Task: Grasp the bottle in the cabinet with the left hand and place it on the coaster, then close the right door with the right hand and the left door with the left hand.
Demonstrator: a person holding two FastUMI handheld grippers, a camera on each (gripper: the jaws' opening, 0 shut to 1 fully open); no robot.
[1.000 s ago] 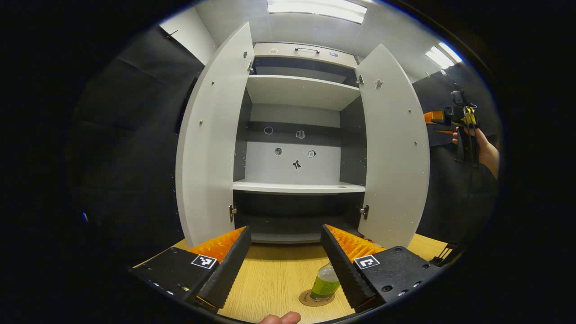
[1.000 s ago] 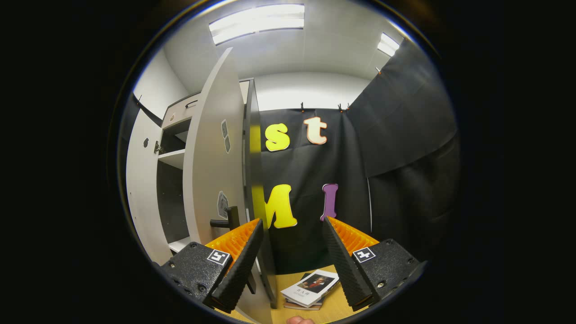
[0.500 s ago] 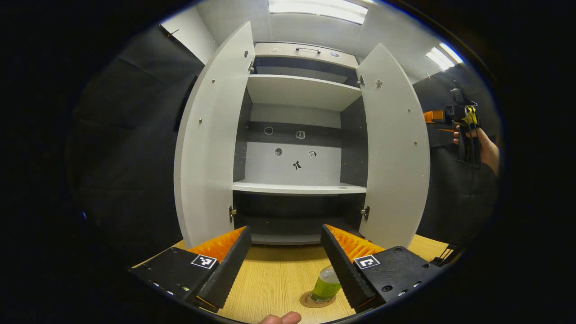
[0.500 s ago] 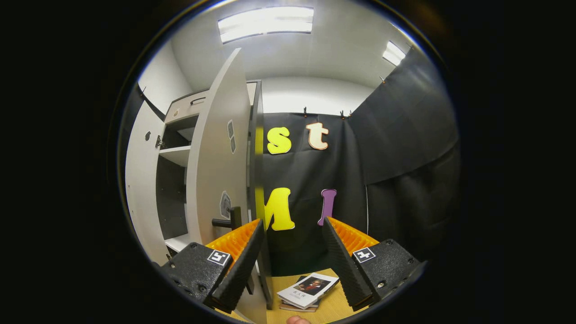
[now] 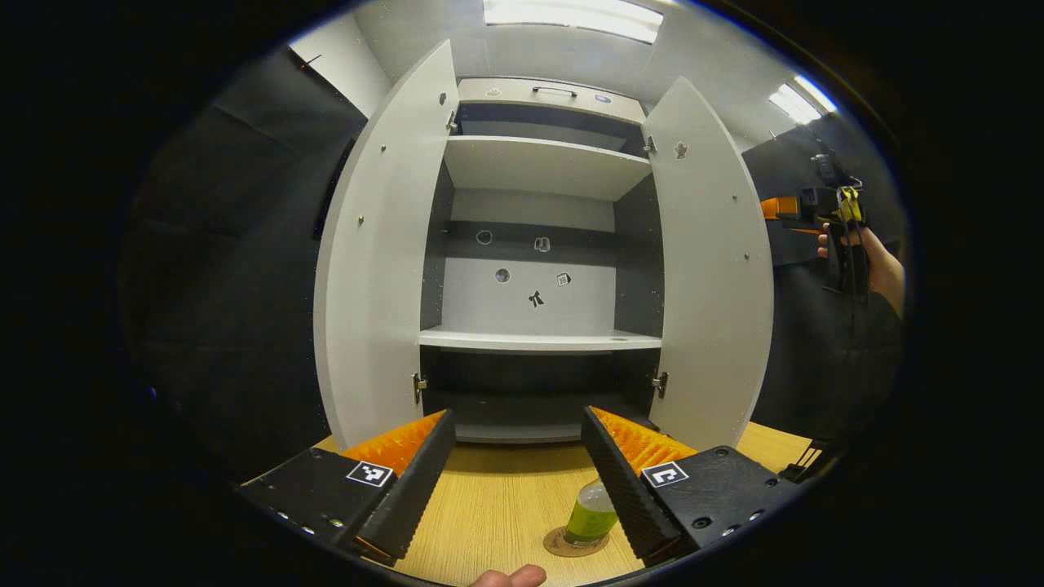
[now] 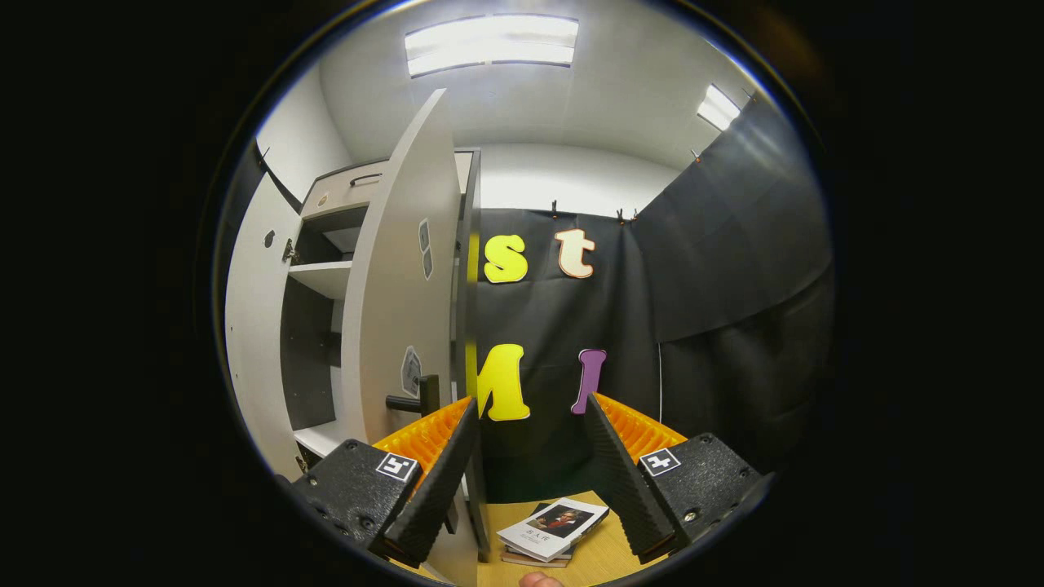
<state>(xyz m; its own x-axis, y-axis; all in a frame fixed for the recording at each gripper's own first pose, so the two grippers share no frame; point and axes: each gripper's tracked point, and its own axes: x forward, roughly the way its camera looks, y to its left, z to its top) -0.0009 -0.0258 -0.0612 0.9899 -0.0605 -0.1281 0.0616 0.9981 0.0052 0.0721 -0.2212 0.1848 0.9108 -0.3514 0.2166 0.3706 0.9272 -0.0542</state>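
**Bottle set on coaster, both cabinet doors open**

In the left gripper view, the left gripper (image 5: 515, 481) is held above the wooden table (image 5: 497, 497) with its jaws spread wide and nothing between them. The bottle (image 5: 589, 515) — green liquid inside, upright — is seen standing on the round coaster (image 5: 564, 548), at about five o'clock from the midpoint of the jaws, just beside the inner edge of the right-hand finger and partly hidden behind it. No finger is touching it. A fingertip of the person (image 5: 507, 577) is seen at six o'clock, at the very bottom edge.

The cabinet (image 5: 538, 269) is faced straight on at twelve o'clock. The left door (image 5: 379, 261) and the right door (image 5: 711, 269) are both swung open, and bare shelves are seen between them. At three o'clock, well apart from the cabinet, the right gripper (image 5: 840, 236) is seen in the person's hand (image 5: 877, 265), beyond the outer face of the right door; from here its jaw state cannot be told.

In the right gripper view, the right gripper (image 6: 530, 465) is shown with jaws parted and empty. The right door (image 6: 408, 285) is seen nearly edge-on at ten o'clock, its dark handle (image 6: 416, 399) just beside the left-hand finger but not between the fingers. A small stack of books (image 6: 555, 530) lies on the table at six o'clock.
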